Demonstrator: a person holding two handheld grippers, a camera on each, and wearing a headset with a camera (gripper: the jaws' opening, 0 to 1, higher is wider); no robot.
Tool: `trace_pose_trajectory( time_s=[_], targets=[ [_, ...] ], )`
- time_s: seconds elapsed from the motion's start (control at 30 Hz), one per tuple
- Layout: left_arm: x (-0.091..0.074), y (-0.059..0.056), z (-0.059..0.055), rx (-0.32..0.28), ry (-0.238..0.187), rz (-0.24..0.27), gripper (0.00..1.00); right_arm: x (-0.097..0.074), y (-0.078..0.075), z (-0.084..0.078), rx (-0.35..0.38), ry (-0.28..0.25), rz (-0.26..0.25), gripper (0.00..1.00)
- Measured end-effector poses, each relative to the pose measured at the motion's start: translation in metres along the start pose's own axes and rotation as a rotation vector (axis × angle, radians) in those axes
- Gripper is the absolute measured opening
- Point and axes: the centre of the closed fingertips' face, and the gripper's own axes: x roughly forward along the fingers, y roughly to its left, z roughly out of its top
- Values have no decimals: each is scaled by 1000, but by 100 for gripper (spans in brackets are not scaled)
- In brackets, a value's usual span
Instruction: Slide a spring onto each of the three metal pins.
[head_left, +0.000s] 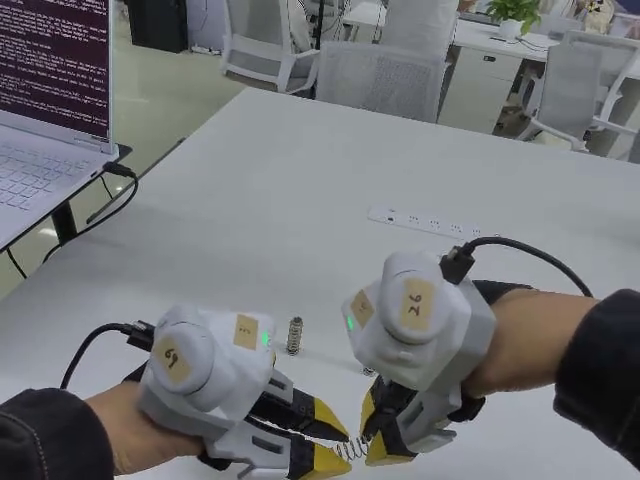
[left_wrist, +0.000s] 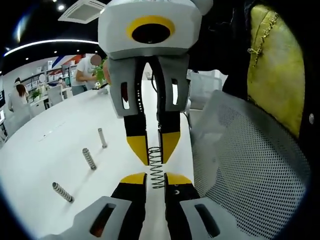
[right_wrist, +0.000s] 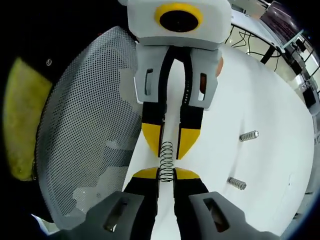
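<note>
Head view, left to right: laptop (head_left: 40, 160) at the worktop (head_left: 300, 170) edge. Low in front, the left tongs (head_left: 332, 447) and right tongs (head_left: 374, 432) meet tip to tip, with the loose spring (head_left: 350, 450) bridged between them. Both tongs are pressed onto it, one at each end, and it's held off the worktop.

Left gripper view: outermost pin (left_wrist: 62, 192) and middle pin (left_wrist: 89, 158) already sleeved in coil. Bare pin (left_wrist: 102, 137) stands just past them.

Read: last spring in hand, two of three done. Next move likely needs one tongs to let go. The other can then line the coil's open end over the bare pin's tip and slide it down. A skewed approach may snag.

No tray or holder made out; pins sit directly on the worktop.
</note>
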Motion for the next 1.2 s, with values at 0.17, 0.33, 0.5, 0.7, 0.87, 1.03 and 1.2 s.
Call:
trace_pose_trajectory(
  time_s=[0.17,0.33,0.5,0.7,0.87,1.03,1.2],
  targets=[
    [3,-2,-7,7,38,-5,6,-2,-2,-1,0,13,-11,7],
    [5,-1,-9,23,56,2,5,-2,-3,-1,-1,22,-11,7],
    [6,0,-9,19,55,3,4,-1,-3,-1,-4,33,-13,7],
    [6,1,-9,15,55,4,3,-2,-3,0,-5,43,-18,8],
    [5,0,-8,20,44,0,2,-6,-3,4,7,28,-17,8],
    [2,4,-5,7,-3,5,1,-11,-4,6,25,-12,-19,8],
    [0,4,-1,1,-26,7,1,-15,-5,8,42,-68,-18,9]
  ],
)
